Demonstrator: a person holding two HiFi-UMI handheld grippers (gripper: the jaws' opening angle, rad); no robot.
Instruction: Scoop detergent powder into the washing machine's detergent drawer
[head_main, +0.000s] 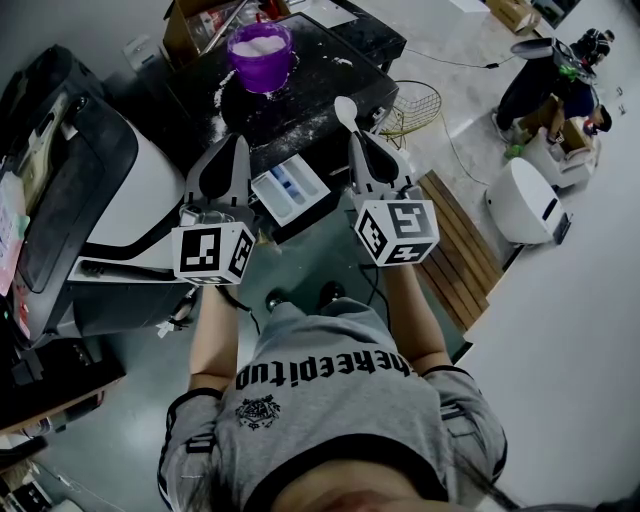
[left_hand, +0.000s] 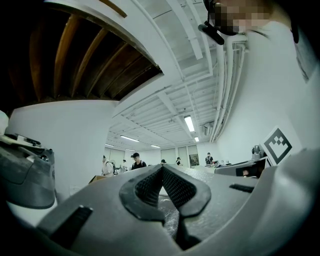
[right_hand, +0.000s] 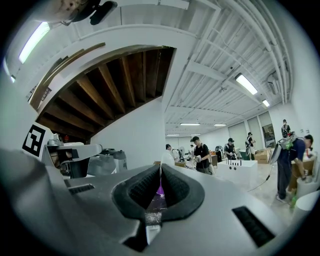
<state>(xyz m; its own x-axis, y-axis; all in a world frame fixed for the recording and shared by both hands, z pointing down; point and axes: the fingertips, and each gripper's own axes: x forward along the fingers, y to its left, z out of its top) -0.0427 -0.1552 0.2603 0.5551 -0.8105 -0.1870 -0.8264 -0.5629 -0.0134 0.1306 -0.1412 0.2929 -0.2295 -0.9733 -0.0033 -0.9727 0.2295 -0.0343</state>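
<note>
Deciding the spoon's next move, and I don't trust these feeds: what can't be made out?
- Spoon load: head view, too small; right gripper view, the fingers hide all but its handle.
- Drawer compartments' fill: head view, too small and dim; outside both gripper views.
- Bucket: right gripper view, only a purple sliver between the fingers.

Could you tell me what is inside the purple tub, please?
White powder covers the inside of the purple tub, reaching near its rim. The powder hides the tub's bottom, so anything buried under it cannot be seen.
</note>
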